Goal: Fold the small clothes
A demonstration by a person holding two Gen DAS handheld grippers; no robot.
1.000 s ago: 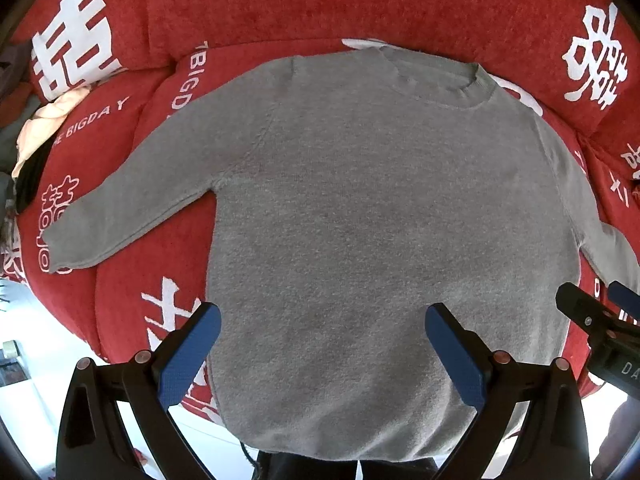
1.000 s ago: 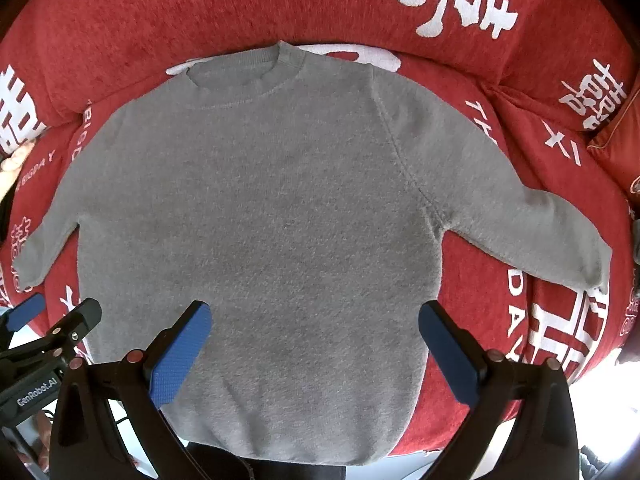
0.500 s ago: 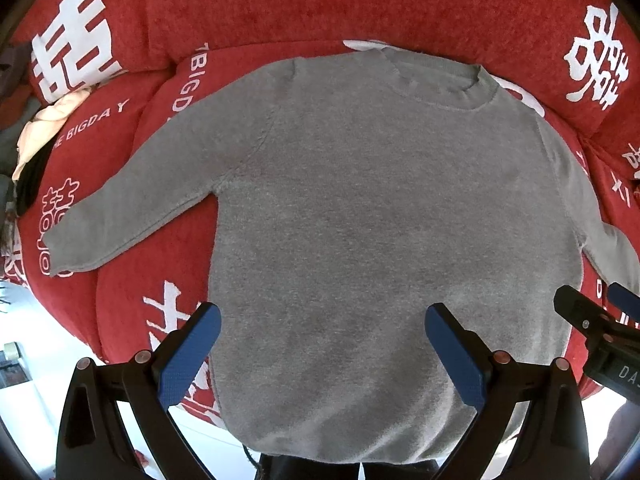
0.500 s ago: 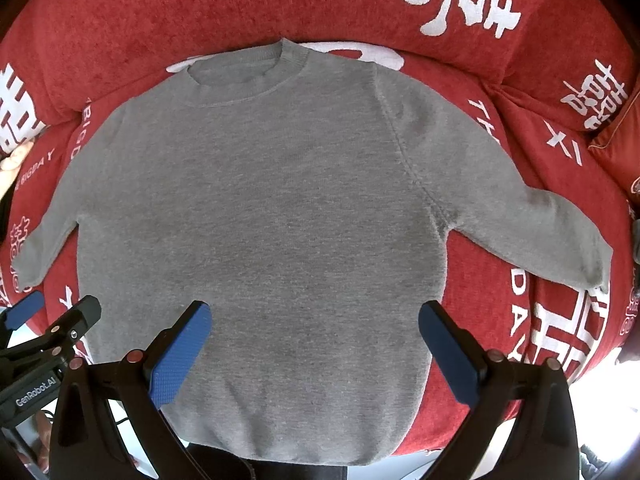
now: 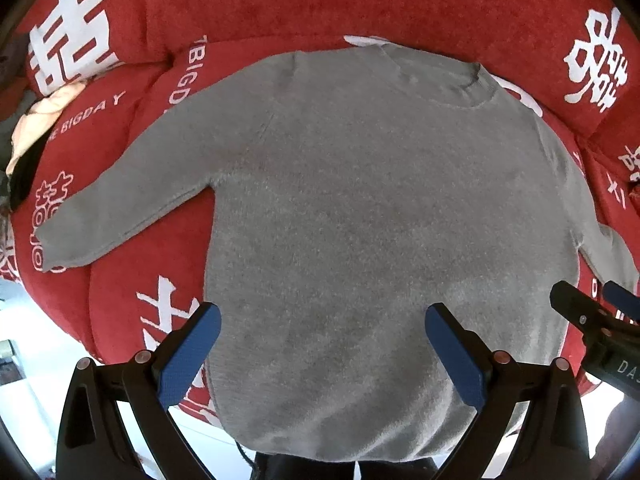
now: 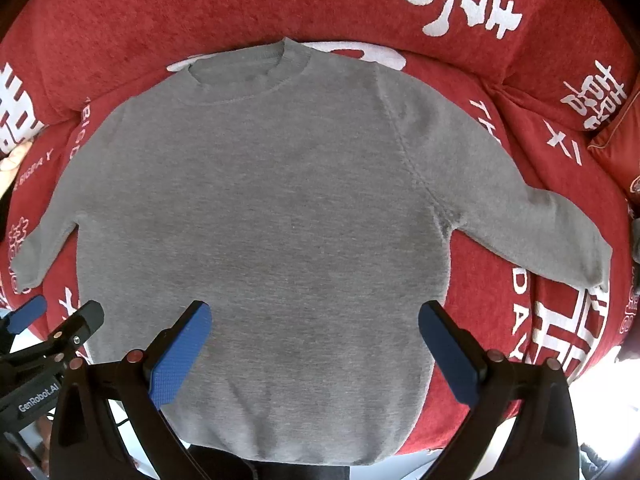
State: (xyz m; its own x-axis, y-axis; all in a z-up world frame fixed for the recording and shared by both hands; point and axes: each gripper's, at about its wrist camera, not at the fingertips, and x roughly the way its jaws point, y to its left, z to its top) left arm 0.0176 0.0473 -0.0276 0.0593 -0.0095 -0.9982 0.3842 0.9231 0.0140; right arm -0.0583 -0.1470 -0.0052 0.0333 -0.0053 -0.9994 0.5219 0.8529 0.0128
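Observation:
A small grey knit sweater (image 5: 360, 220) lies flat and face up on a red sofa seat, collar away from me, both sleeves spread out to the sides. It also shows in the right wrist view (image 6: 272, 208). My left gripper (image 5: 322, 340) hangs open and empty above the sweater's lower left part. My right gripper (image 6: 314, 340) hangs open and empty above its lower right part. Each gripper shows at the edge of the other's view, the right gripper (image 5: 592, 316) at the left view's right edge and the left gripper (image 6: 60, 320) at the right view's left edge.
The red sofa (image 5: 360, 4) has white printed characters and a back cushion behind the collar. A peach and black garment (image 5: 36, 120) lies at the far left. The seat's front edge (image 6: 520, 408) runs just under the hem, with bright floor below.
Almost nothing has changed. Both grippers stay open over the hem, with only a very slight drift of the views.

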